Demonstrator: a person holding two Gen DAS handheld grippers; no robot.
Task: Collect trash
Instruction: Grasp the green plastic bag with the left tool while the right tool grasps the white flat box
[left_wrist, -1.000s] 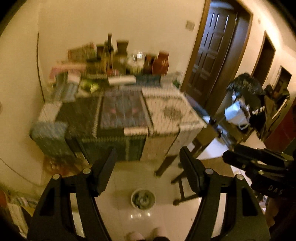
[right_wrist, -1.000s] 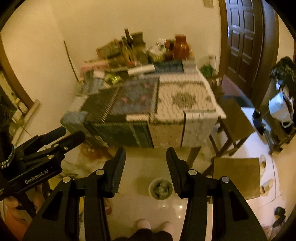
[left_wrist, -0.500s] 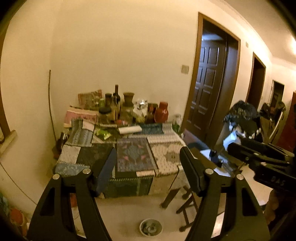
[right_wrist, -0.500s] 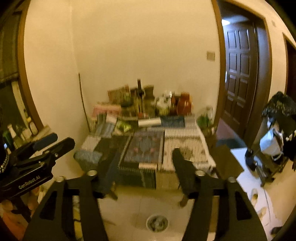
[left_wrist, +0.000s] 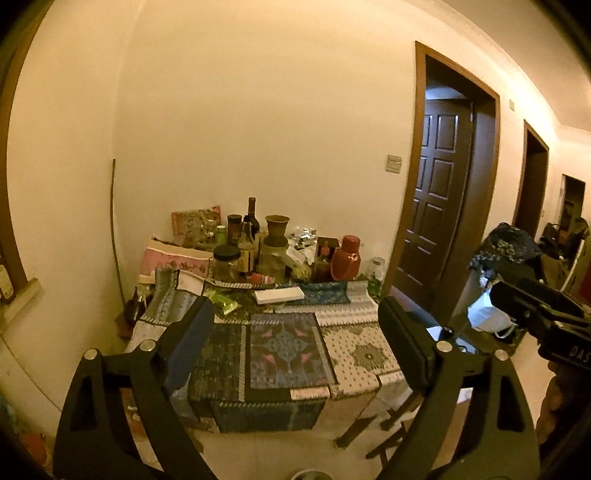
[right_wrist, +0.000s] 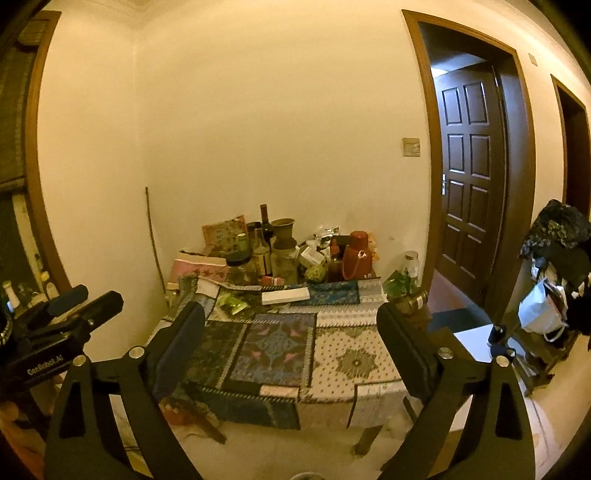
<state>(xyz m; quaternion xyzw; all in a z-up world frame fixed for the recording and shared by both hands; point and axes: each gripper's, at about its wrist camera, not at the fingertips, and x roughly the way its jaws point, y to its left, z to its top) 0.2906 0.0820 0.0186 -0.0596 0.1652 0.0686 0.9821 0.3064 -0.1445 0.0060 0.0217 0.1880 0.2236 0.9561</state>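
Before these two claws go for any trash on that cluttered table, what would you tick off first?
1. Left claw empty: ok, jaws opening, nothing between them.
2. Right claw empty: ok, jaws opening, nothing between.
3. Table within reach: not ok, both claws hang well short of it.
4. Trash picked out: cannot tell; the green wrapper and crumpled foil look likely.
5. Bin to drop into: cannot tell, only a rim at the bottom edge.
6. Front of the table free: ok.
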